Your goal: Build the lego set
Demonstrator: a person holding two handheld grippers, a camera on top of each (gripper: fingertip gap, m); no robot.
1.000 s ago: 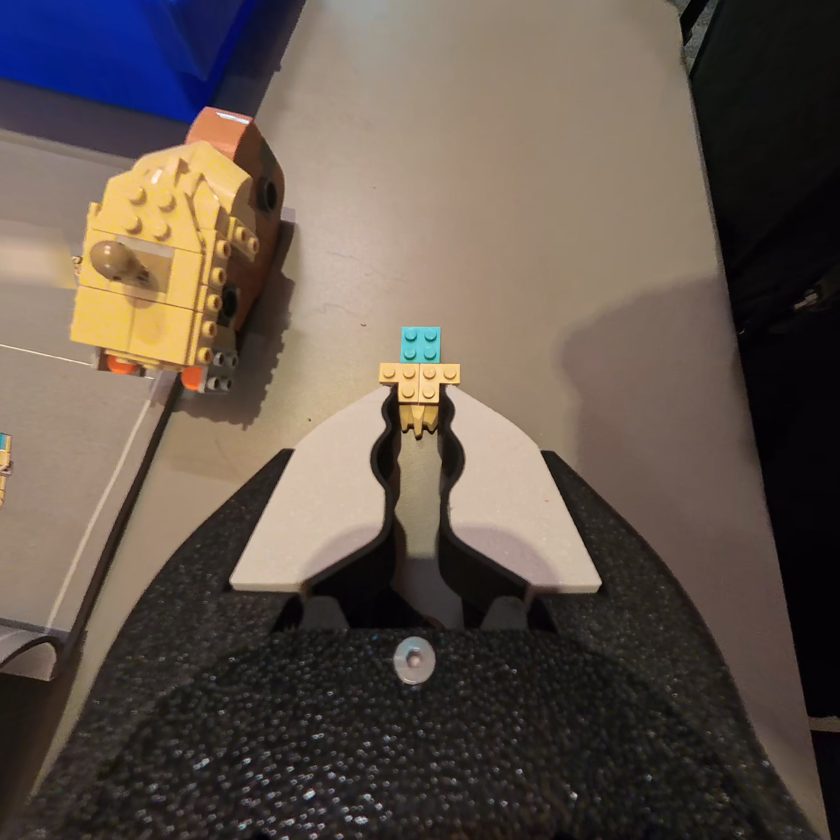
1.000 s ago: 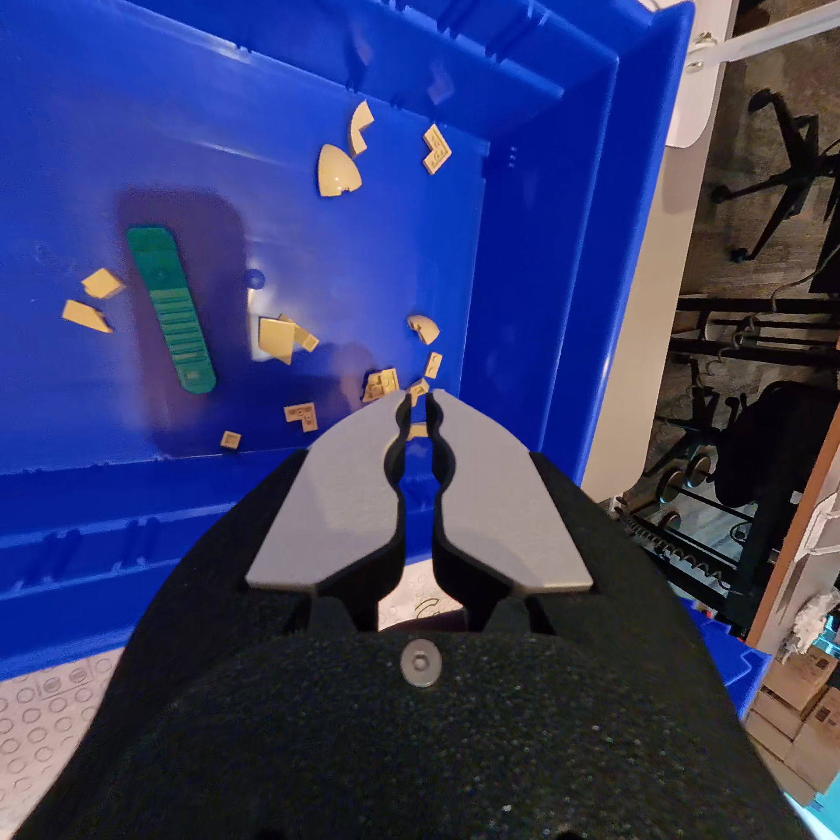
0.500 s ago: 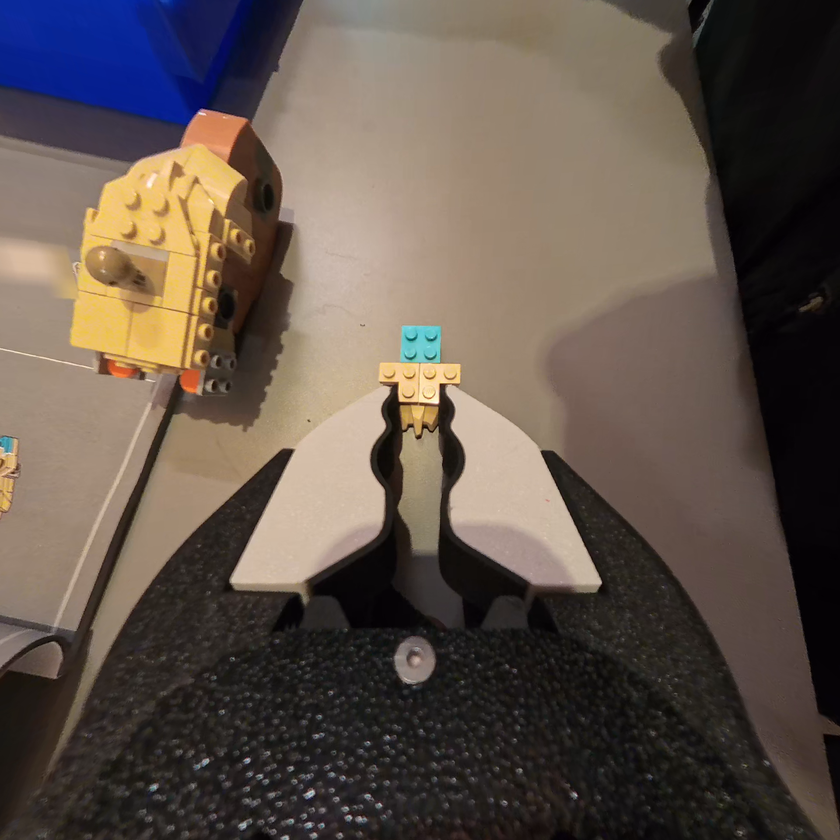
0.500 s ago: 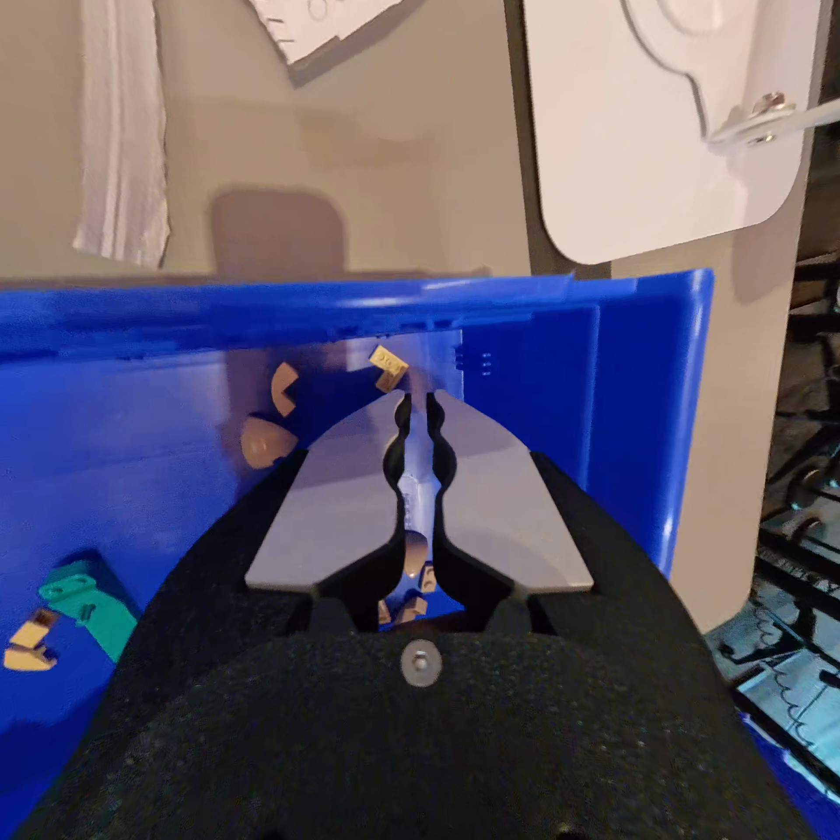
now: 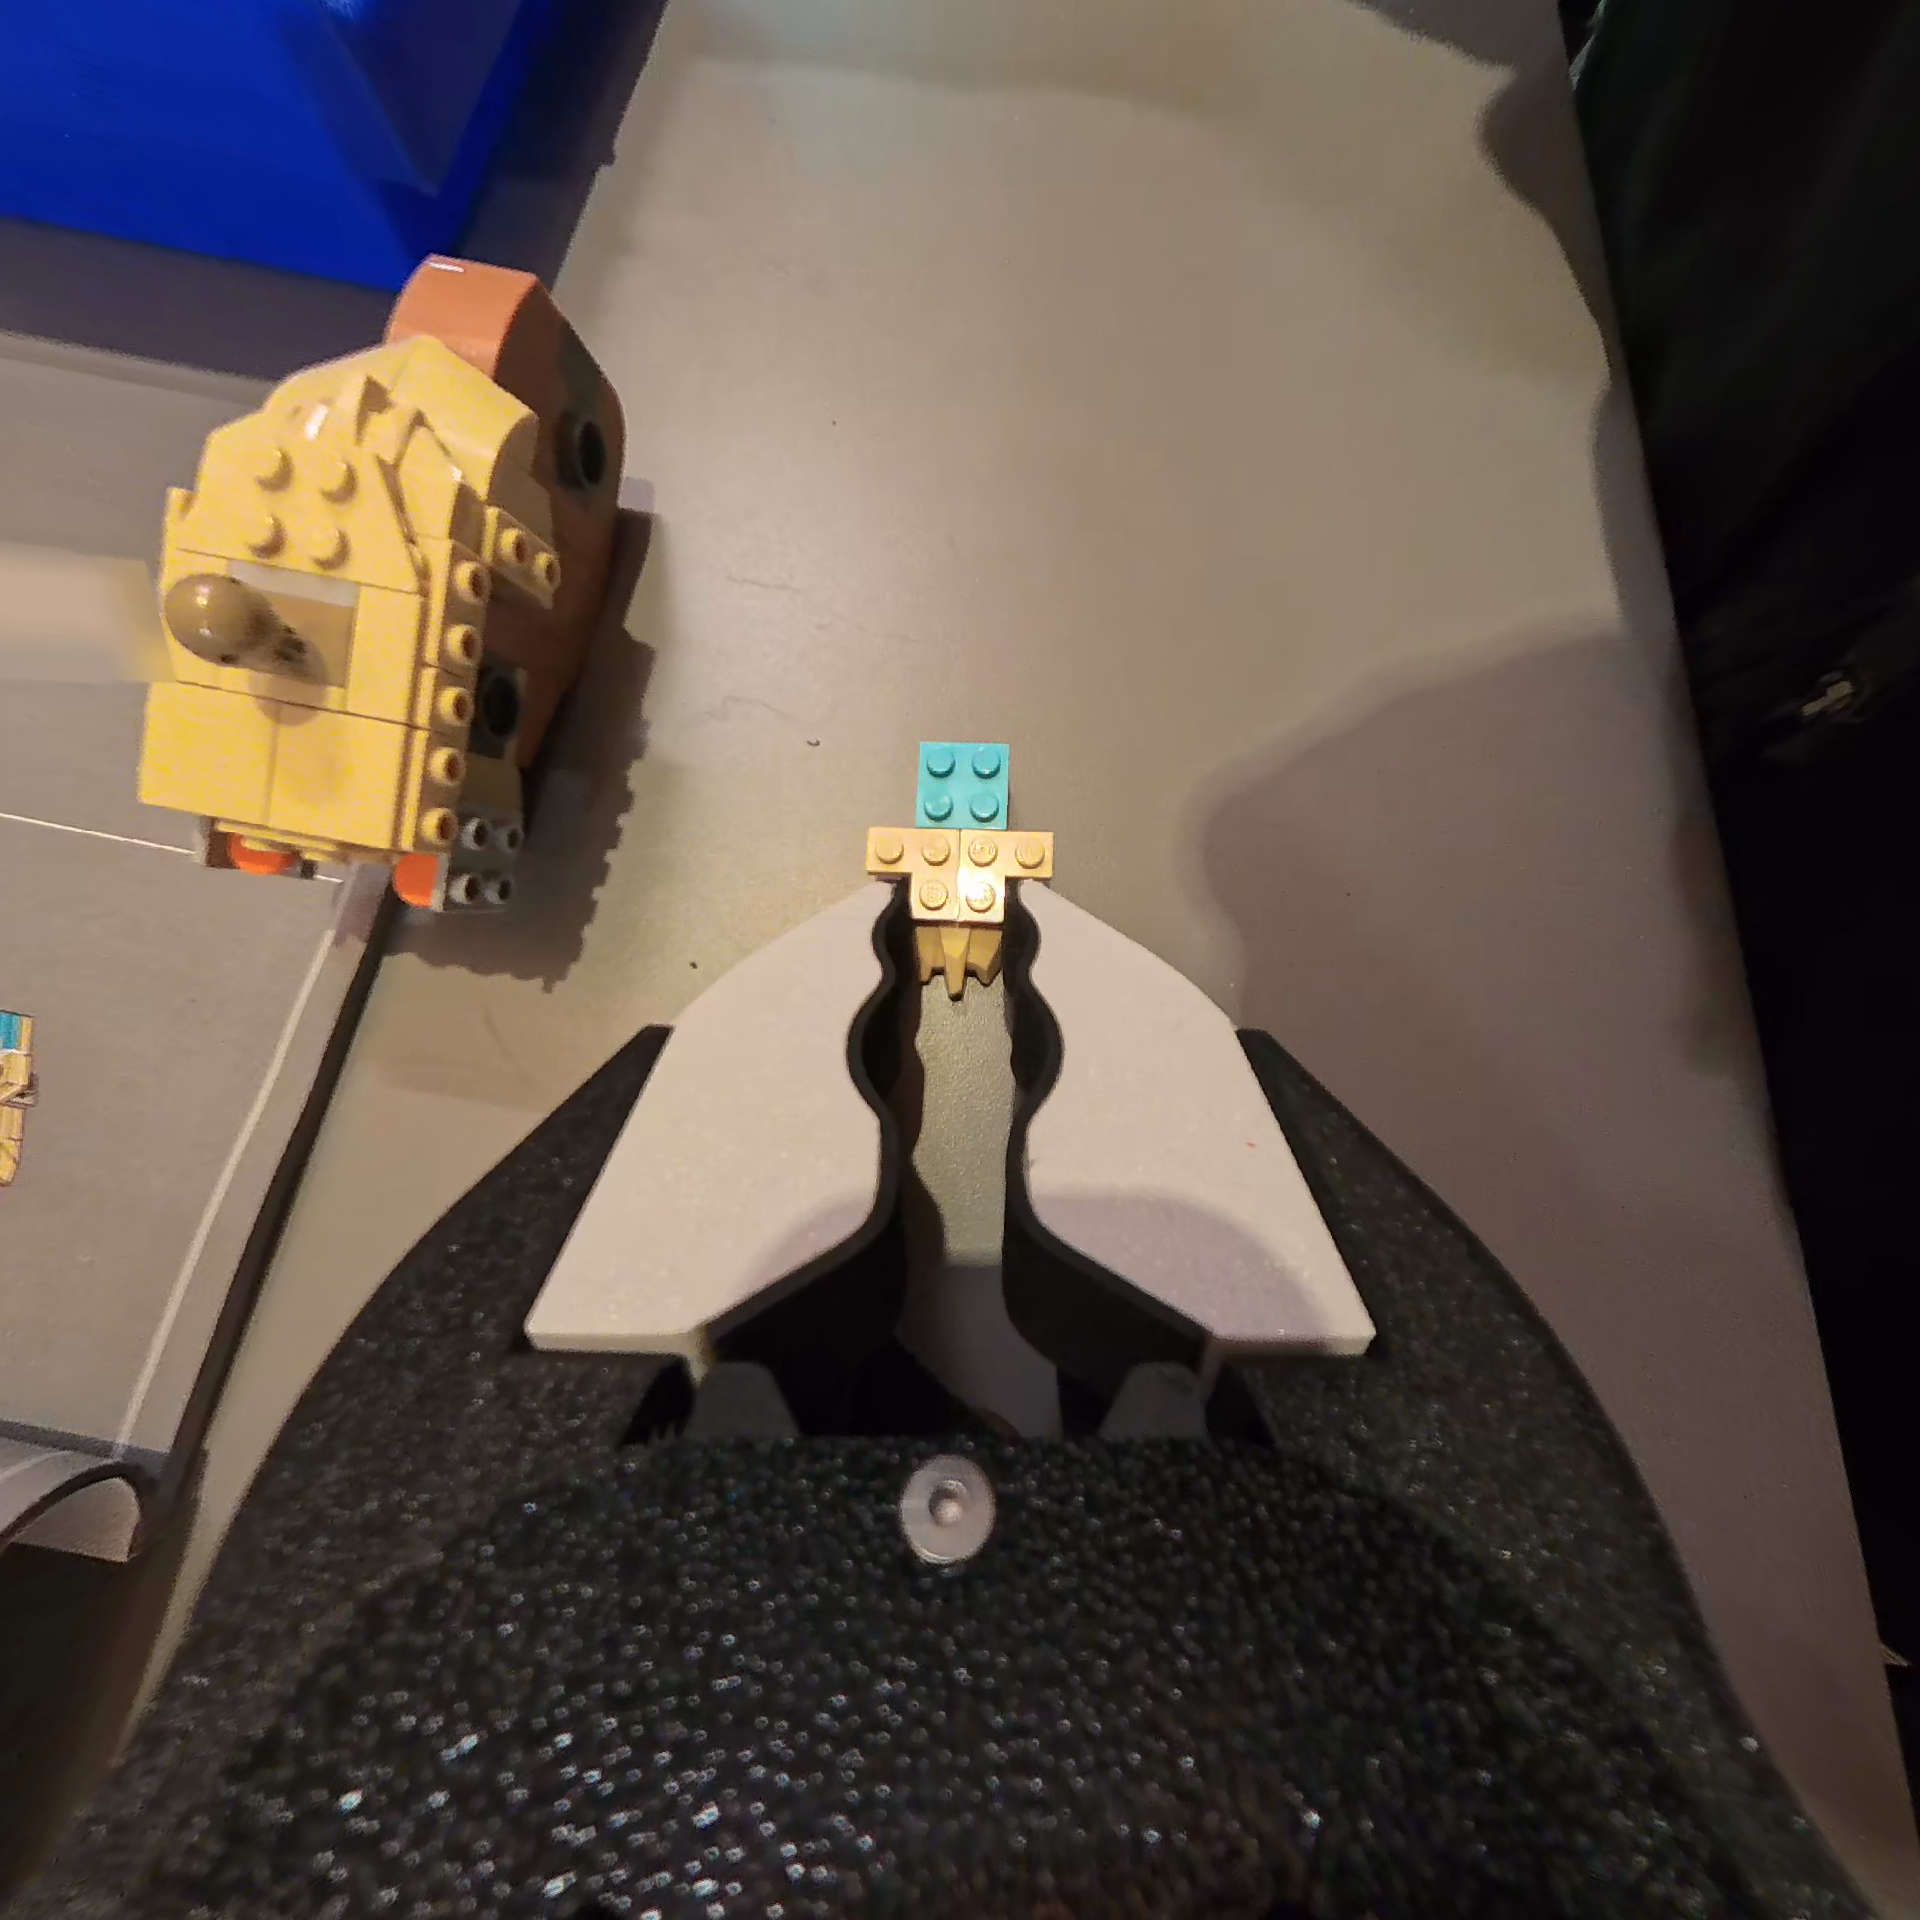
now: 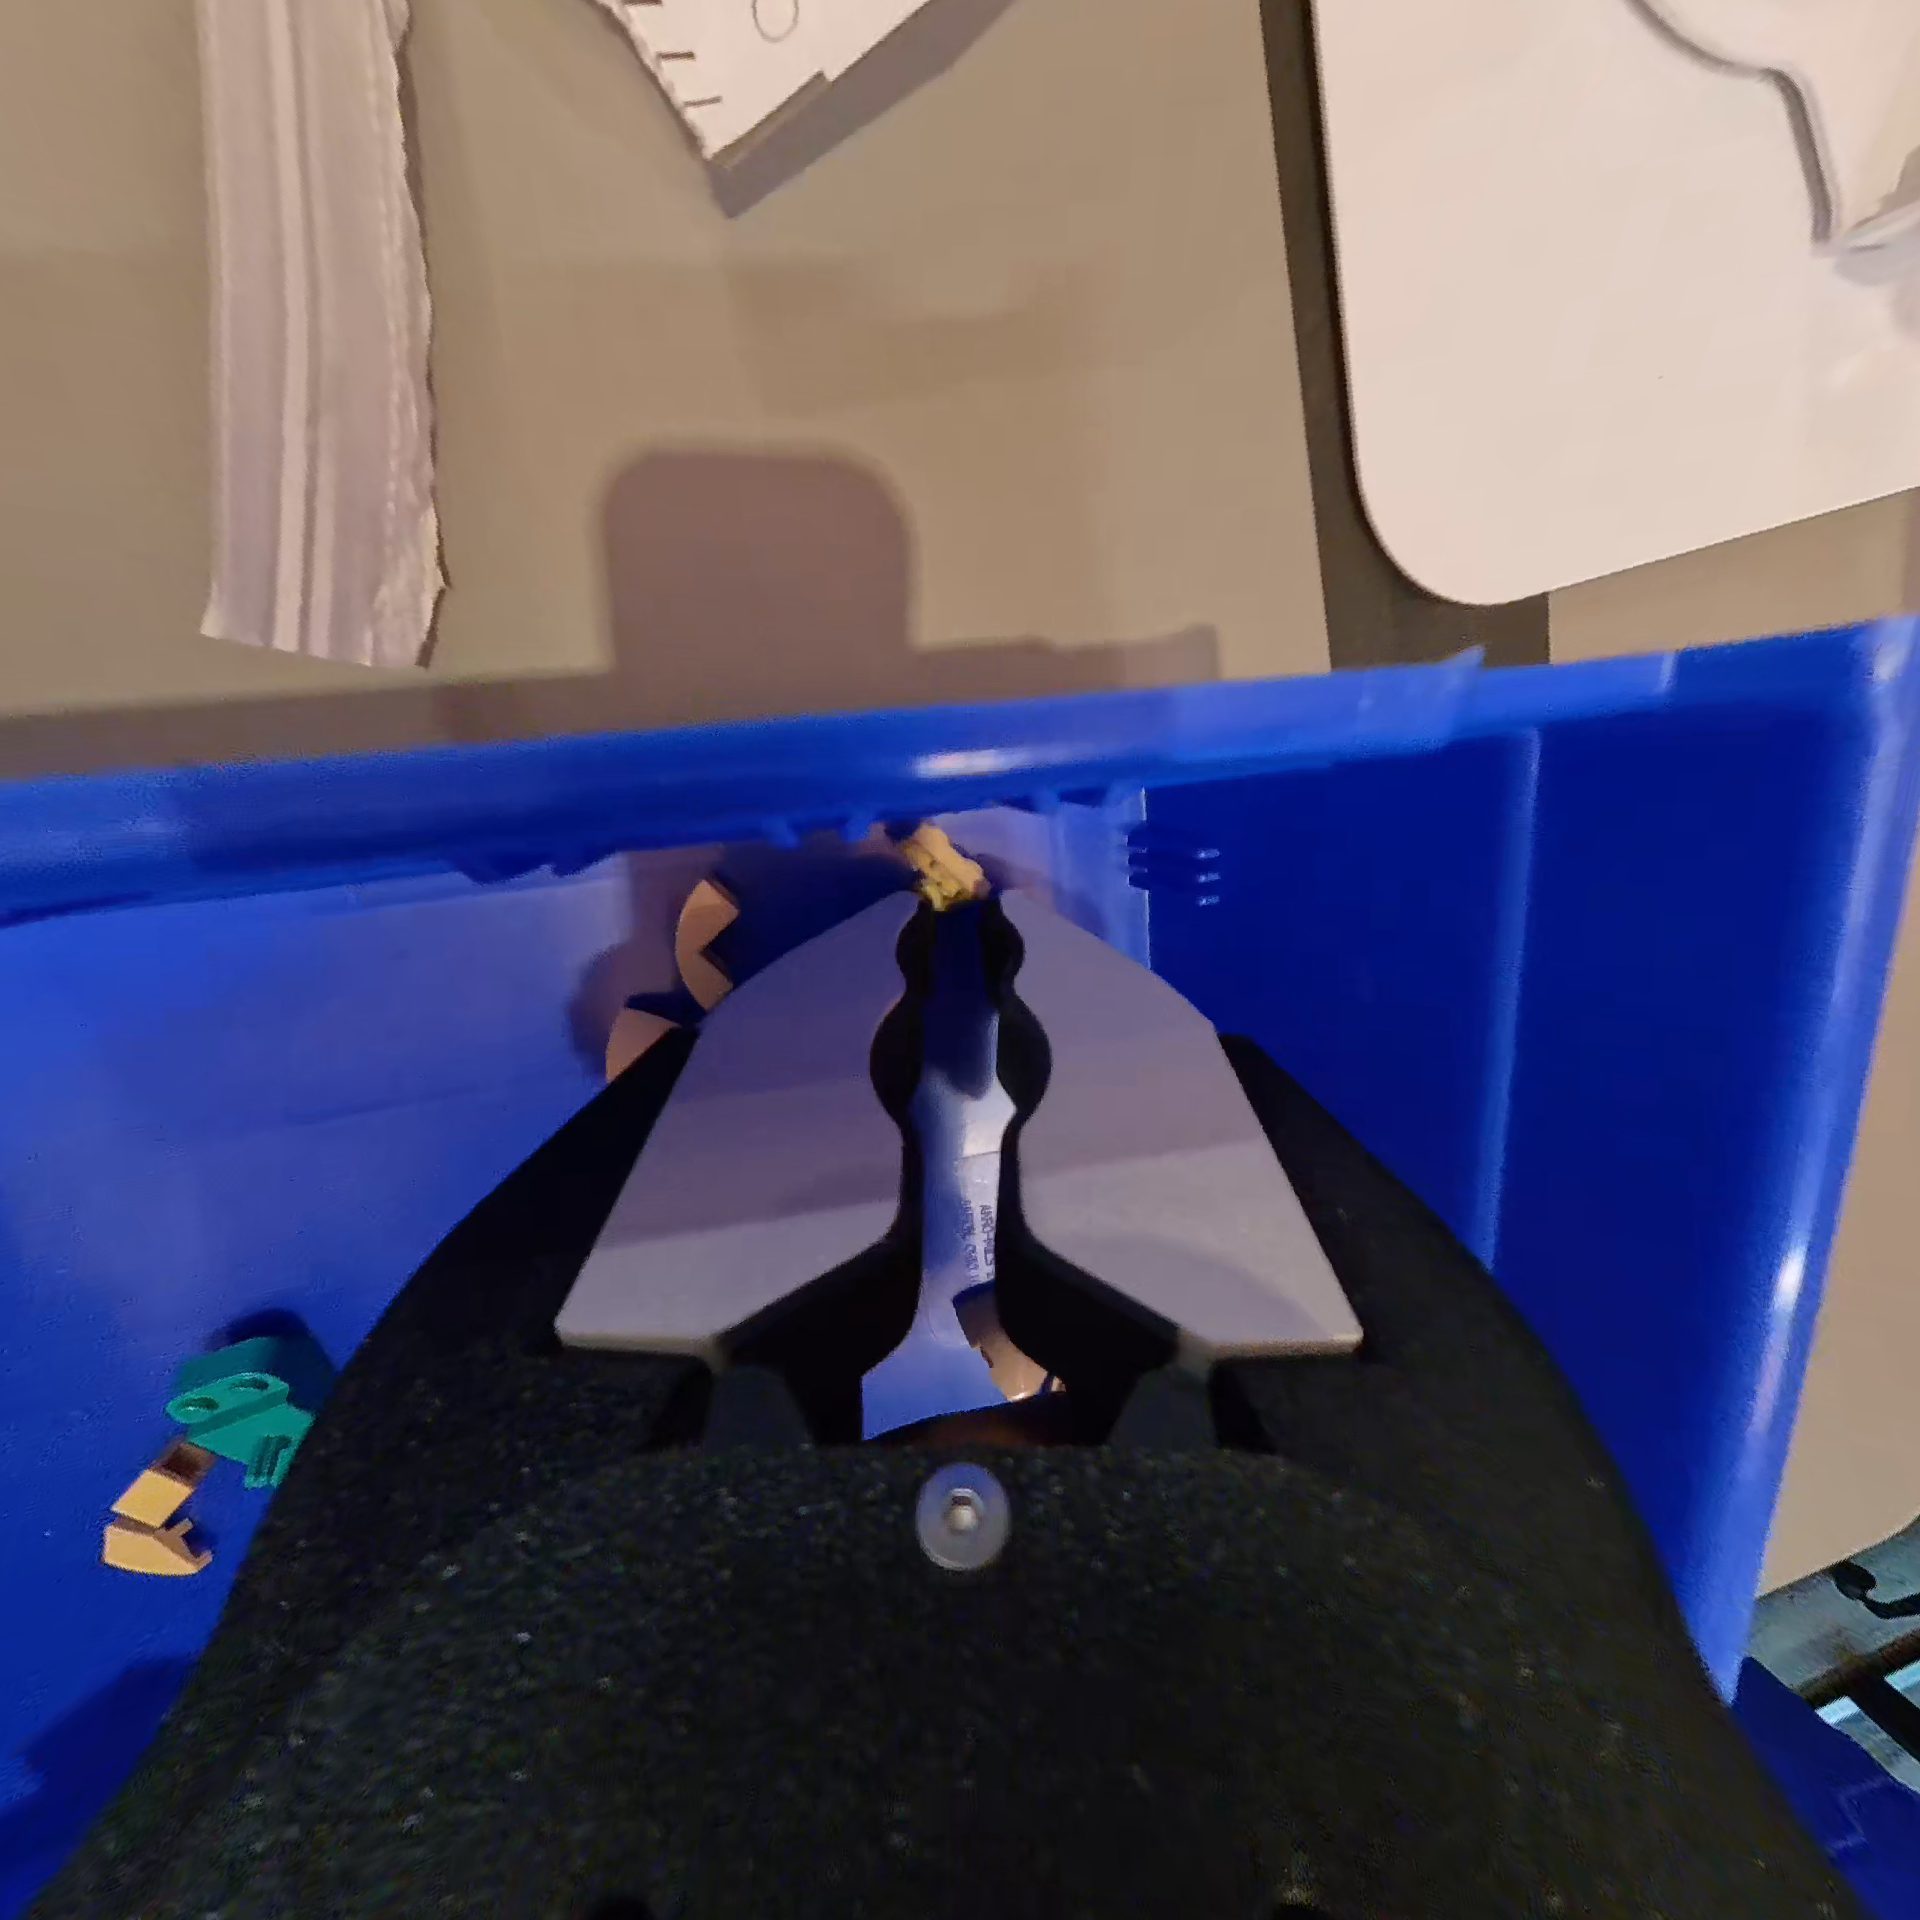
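Note:
In the left wrist view my left gripper (image 5: pixel 958 914) is shut on a small tan and teal lego assembly (image 5: pixel 961 852), held over the grey table. The large tan and brown lego build (image 5: pixel 364 644) lies to its upper left, at the edge of a booklet. In the right wrist view my right gripper (image 6: pixel 951 904) reaches into the blue bin (image 6: pixel 1039 748) near its far right corner. Its jaws stand close together with a narrow gap. A small tan piece (image 6: pixel 940 873) sits right at the tips; I cannot tell whether it is pinched.
The grey instruction booklet (image 5: pixel 156 1039) lies left of the left gripper, with the blue bin (image 5: pixel 208 125) behind it. In the bin are a green brick separator (image 6: pixel 234 1403), tan pieces (image 6: pixel 145 1527) and curved tan pieces (image 6: pixel 701 935). Beyond it lie white cloth (image 6: pixel 312 364) and a white board (image 6: pixel 1610 312). My right fingertips sit around 40 cm from my left ones.
My right gripper has tilted up and moved forward across the bin, from the near pieces to the tan piece at the far corner. My left gripper has held almost still with its assembly.

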